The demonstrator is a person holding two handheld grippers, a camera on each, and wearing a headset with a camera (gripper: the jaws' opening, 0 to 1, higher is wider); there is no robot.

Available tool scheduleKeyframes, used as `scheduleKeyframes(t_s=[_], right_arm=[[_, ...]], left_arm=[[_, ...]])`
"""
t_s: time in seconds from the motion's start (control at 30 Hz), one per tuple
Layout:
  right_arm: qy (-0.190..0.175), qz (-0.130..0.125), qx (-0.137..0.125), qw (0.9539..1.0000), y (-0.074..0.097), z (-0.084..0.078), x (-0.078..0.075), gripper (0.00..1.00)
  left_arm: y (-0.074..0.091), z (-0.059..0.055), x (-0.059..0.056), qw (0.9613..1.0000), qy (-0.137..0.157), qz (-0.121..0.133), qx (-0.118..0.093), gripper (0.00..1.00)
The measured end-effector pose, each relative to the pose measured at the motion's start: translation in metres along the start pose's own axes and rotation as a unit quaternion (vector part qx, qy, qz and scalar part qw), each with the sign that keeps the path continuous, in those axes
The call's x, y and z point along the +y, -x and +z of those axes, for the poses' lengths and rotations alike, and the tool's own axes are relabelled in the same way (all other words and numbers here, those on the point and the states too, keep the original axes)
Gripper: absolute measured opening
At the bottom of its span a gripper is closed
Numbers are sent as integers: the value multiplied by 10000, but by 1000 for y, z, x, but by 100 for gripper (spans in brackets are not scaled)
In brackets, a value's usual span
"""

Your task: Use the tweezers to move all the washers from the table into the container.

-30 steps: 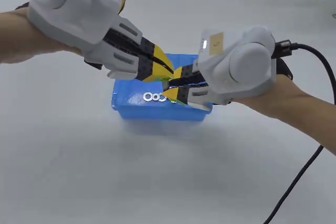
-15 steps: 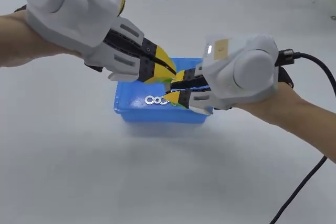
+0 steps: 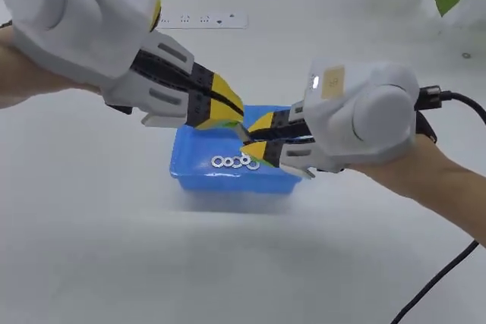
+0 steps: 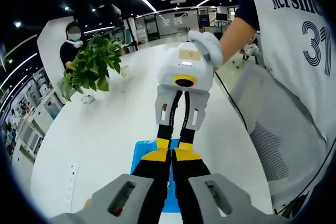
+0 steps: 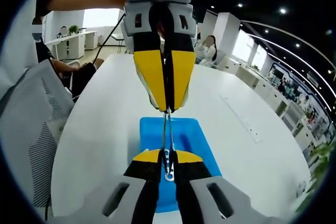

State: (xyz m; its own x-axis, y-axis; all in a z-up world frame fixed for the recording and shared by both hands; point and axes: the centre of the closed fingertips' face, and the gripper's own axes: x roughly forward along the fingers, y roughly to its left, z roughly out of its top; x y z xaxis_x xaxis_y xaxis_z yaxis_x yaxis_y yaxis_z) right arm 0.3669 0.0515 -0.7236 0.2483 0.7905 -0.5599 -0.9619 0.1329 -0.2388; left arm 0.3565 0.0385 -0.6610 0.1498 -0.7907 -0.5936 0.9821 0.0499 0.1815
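Right gripper view gives the line that matters: the tweezers (image 5: 167,140) run from 6 to 12 o'clock above the blue container (image 5: 186,129). Their near end is pinched in the right gripper (image 5: 168,157) and their far end in the left gripper (image 5: 167,106), both sets of jaws pressed together. I cannot tell whether the tweezers carry a washer. Seen from the head view, the washers (image 3: 235,162) lie in a short row inside the container, at 8 o'clock from the right gripper's tips, which are the nearer. The white table (image 3: 114,256) looks smooth, and a power strip (image 3: 201,19) sits well apart at 12 o'clock.
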Motion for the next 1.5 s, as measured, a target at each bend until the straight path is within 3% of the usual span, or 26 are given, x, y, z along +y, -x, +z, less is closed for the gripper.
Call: scheduleKeyframes(t_s=[0.2,0.27,0.4,0.5,0.63,0.83,1.4,1.5], right_arm=[[57,-56,-1,10000,14,13,9,8],[63,-49,-2,10000,16,16,12,8],[144,29,69,9999,21,23,26,8],[221,71,147,9996,24,26,36,7],[298,168,247,9991,27,27,49,7],[430,275,402,9979,27,28,63,7],[579,507,598,9952,24,23,76,6],[570,555,571,9952,23,22,78,6]], left_arm=[[14,4,-8,9999,-45,118,-34,5],[18,11,-18,9998,-56,158,-94,5],[23,11,-21,9996,2,208,-194,5],[30,10,-39,9995,22,233,-217,5],[36,4,-53,9993,141,254,-215,5],[39,-14,-66,9995,136,270,75,6],[33,-44,-82,9977,405,126,520,10],[30,-51,-79,9971,399,181,624,10]])
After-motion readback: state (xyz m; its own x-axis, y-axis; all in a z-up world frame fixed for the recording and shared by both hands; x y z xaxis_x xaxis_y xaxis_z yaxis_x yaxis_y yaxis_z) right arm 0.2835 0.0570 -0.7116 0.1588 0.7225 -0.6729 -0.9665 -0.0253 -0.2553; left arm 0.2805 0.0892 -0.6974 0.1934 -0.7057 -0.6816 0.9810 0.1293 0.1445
